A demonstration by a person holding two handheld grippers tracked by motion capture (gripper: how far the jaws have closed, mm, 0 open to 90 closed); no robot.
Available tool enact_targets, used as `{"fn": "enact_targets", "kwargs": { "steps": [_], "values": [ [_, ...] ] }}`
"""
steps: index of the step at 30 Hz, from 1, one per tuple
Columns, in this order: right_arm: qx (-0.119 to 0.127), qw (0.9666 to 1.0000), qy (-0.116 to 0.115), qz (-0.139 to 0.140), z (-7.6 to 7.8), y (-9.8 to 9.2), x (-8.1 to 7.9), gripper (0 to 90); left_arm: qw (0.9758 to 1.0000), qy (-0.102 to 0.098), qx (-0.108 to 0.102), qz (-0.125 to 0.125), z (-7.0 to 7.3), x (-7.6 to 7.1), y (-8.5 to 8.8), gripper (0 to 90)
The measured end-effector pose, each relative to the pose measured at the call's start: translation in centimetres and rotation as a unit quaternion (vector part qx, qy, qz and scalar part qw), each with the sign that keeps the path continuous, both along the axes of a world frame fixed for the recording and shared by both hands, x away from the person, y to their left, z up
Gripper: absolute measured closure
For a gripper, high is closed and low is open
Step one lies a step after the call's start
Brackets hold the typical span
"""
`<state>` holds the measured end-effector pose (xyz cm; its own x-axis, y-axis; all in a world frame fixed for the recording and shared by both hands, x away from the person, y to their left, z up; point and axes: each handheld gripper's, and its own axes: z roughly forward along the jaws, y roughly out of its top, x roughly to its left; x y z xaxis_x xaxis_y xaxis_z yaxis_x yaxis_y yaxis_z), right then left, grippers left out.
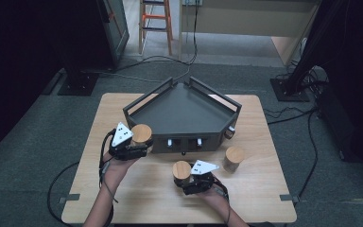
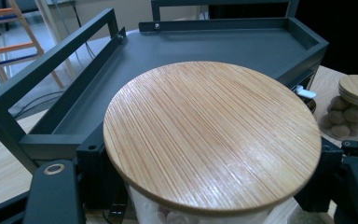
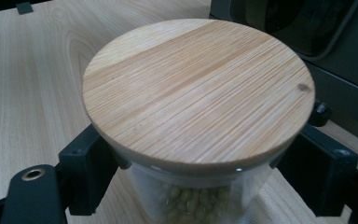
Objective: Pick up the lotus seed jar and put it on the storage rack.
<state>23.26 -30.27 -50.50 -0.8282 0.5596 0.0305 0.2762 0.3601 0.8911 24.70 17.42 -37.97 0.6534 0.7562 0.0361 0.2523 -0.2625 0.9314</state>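
High view: left gripper [image 1: 133,145] clamps a lidded jar [image 1: 142,134] against the near-left corner of the dark tray [image 1: 184,113]; probably lifted, hard to tell. Right gripper [image 1: 185,182] grips a bean jar [image 1: 182,171] on the table [image 1: 255,189], just before the tray front. A third jar [image 1: 234,158] stands to the right. Risk: smooth glass sliding through the jaws, or the left jar catching the tray rail [image 2: 42,70] and tipping.

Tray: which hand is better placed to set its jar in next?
Left. The left gripper holds its jar right beside the tray; the right gripper's jar is farther back.
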Motion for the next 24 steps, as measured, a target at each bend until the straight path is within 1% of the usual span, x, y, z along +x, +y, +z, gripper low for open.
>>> {"fn": "enact_targets", "kwargs": {
  "steps": [3,7,13,17,22,24],
  "values": [
    [-0.001,1.0,0.0,0.0,0.0,0.1,0.0,18.0,1.0,0.004,0.0,-0.003,0.4,0.2,0.1,25.1],
    [-0.001,1.0,0.0,-0.001,0.0,0.1,0.0,18.1,1.0,0.001,0.001,-0.004,0.7,0.3,0.0,25.1],
    [-0.002,1.0,0.0,-0.001,0.0,0.1,0.0,18.0,1.0,0.001,0.0,-0.008,1.1,0.7,0.1,25.1],
    [-0.002,1.0,0.0,-0.001,0.0,0.1,0.0,18.0,0.9998,0.002,0.011,-0.015,1.5,0.9,-0.1,25.1],
    [-0.002,1.0,0.001,-0.001,0.1,0.1,0.0,18.0,0.9999,0.001,0.003,-0.016,1.7,1.1,0.0,25.1],
    [-0.003,1.0,0.0,-0.001,0.1,0.1,0.0,18.0,0.9999,0.0,0.005,-0.016,1.9,1.1,-0.1,25.1]
  ]
}}
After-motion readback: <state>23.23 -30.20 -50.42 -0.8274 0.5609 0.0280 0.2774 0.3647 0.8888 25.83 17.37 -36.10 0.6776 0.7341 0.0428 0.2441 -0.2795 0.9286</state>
